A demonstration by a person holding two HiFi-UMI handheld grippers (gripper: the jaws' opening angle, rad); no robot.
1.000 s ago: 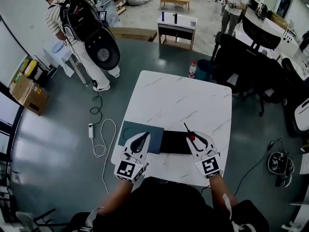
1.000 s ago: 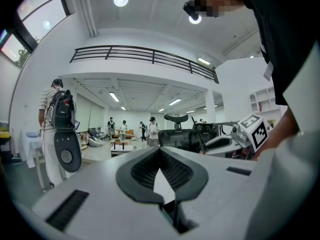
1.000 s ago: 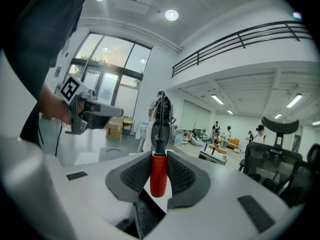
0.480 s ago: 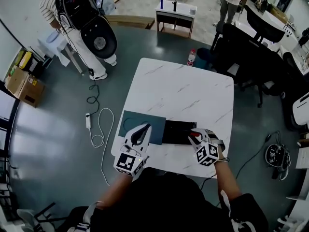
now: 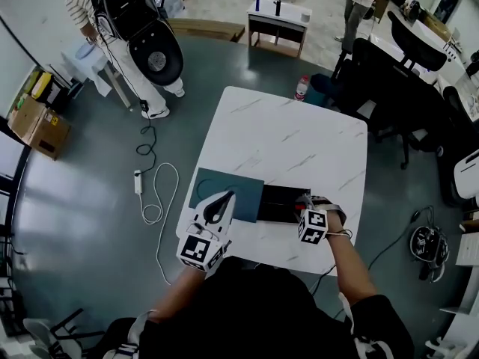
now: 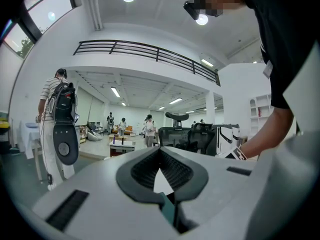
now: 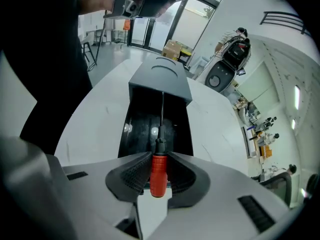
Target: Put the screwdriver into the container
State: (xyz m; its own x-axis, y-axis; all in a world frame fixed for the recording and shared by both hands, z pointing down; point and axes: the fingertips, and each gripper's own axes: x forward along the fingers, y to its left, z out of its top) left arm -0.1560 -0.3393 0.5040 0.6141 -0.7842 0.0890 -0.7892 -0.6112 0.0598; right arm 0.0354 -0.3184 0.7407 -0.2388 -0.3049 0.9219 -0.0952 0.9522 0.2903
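Observation:
My right gripper (image 5: pixel 301 205) (image 7: pixel 158 159) is shut on the red handle of the screwdriver (image 7: pixel 158 175) and tilts steeply down. The thin shaft (image 7: pixel 161 114) runs over the open inside of the black container (image 5: pixel 275 203) (image 7: pixel 150 129); I cannot tell whether it touches the bottom. A dark teal lid (image 5: pixel 224 189) (image 7: pixel 162 79) lies flat against the container's left side. My left gripper (image 5: pixel 224 195) (image 6: pixel 160 151) is held level over the lid's near edge, its jaws together with nothing between them. Both stand at the near edge of the white marble table (image 5: pixel 288 137).
A person carrying a large dark bag (image 5: pixel 142 28) stands at the far left. A white cable (image 5: pixel 153 197) lies on the floor left of the table. Office chairs (image 5: pixel 404 88) stand at the right, a bottle (image 5: pixel 301 88) beyond the table.
My right gripper has tipped from nearly level to steeply down and sunk with the screwdriver over the black container. My left gripper has hardly moved.

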